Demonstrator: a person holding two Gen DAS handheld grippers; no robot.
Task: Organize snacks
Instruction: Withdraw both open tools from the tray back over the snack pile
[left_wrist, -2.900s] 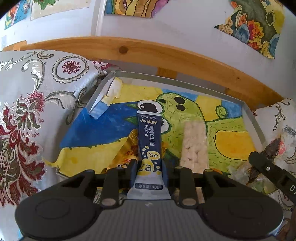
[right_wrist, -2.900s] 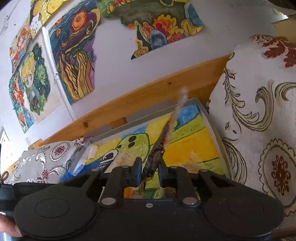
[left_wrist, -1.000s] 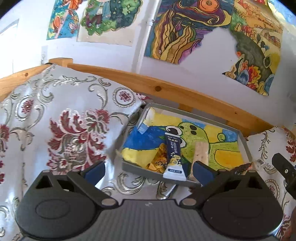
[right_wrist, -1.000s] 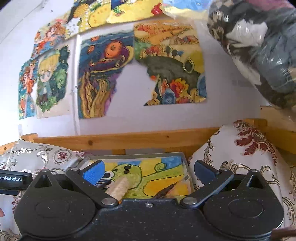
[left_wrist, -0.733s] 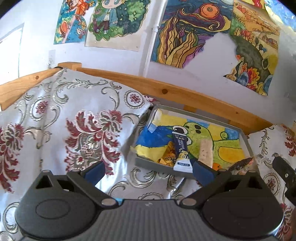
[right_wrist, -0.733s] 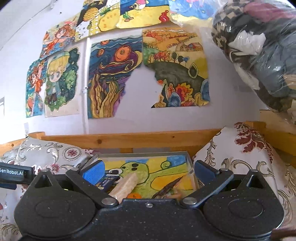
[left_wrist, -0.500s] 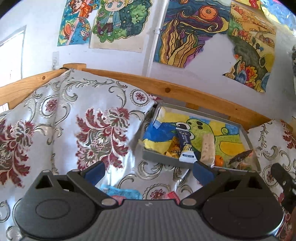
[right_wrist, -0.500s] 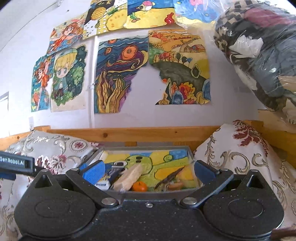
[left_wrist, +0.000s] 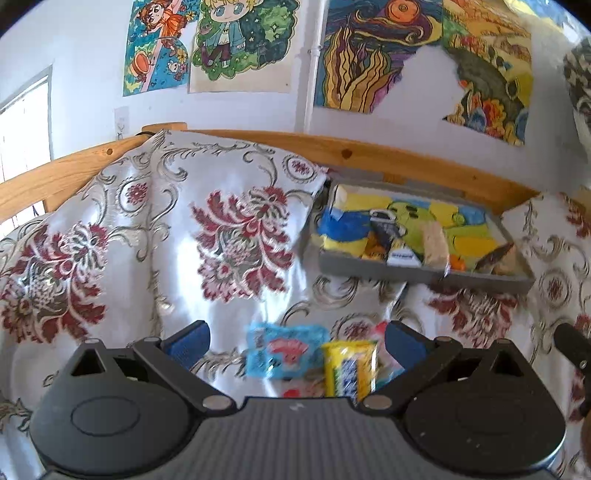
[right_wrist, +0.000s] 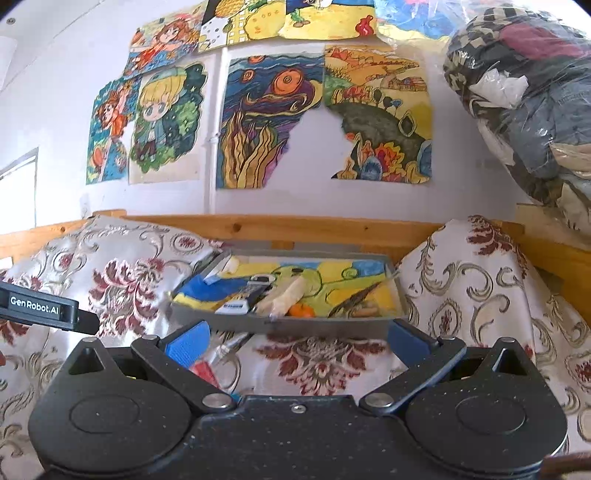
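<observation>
Both tongs are spread wide and hold nothing: the left gripper (left_wrist: 295, 341) hangs above a blue snack packet (left_wrist: 286, 350) and a yellow wrapped bar (left_wrist: 349, 367) on the floral silver cloth (left_wrist: 155, 236). The right gripper (right_wrist: 295, 338) faces the shallow grey tray (right_wrist: 288, 323), where a dark blue sachet (right_wrist: 242, 297) and a pale rice bar (right_wrist: 284, 295) lie.

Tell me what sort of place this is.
Probably a bedroom at home: hand-painted drawings taped to the wall, a wooden bed rail, and a floral bedspread holding the snack tray.
</observation>
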